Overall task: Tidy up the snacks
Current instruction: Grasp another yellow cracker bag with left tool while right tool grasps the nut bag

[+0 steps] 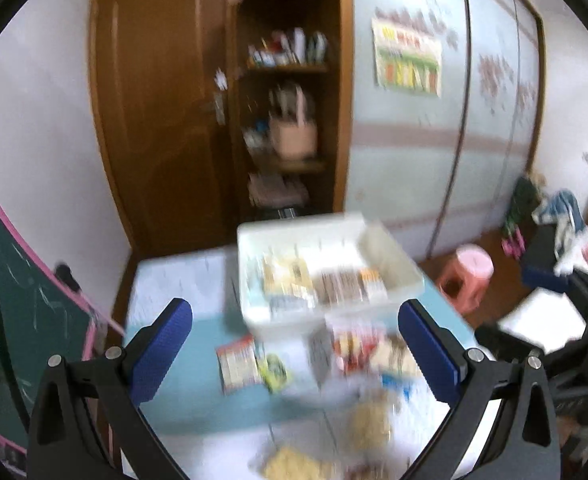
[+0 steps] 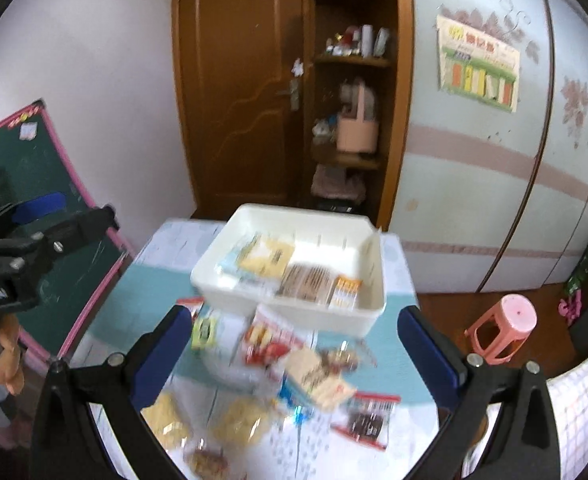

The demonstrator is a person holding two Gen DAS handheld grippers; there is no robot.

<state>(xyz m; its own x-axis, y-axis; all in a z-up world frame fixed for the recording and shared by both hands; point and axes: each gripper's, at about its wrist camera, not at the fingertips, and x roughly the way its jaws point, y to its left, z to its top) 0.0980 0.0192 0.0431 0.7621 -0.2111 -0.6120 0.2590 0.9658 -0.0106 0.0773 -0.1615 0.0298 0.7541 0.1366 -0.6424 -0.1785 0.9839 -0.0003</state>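
A white plastic bin [image 1: 253, 236] [image 2: 229, 252] sits at the far side of a small table with a blue and white cloth [image 1: 181, 360] [image 2: 133, 296]; several snack packets lie inside it. More packets are scattered in front of the bin: a red and white one [image 2: 267, 338], a dark one with a red edge [image 2: 368, 420], yellow bags [image 2: 239, 420], a pale packet [image 1: 235, 362]. My left gripper [image 1: 296, 346] hovers open above the loose packets, holding nothing. My right gripper [image 2: 294, 350] is also open and empty over the pile. Both views are blurred.
A brown door [image 2: 233, 92] and open wooden shelves [image 2: 350, 92] stand behind the table. A green chalkboard with pink frame [image 2: 53, 184] leans at the left. A pink stool [image 2: 506, 326] stands on the floor to the right. The left gripper's body [image 2: 21, 256] shows at the left edge.
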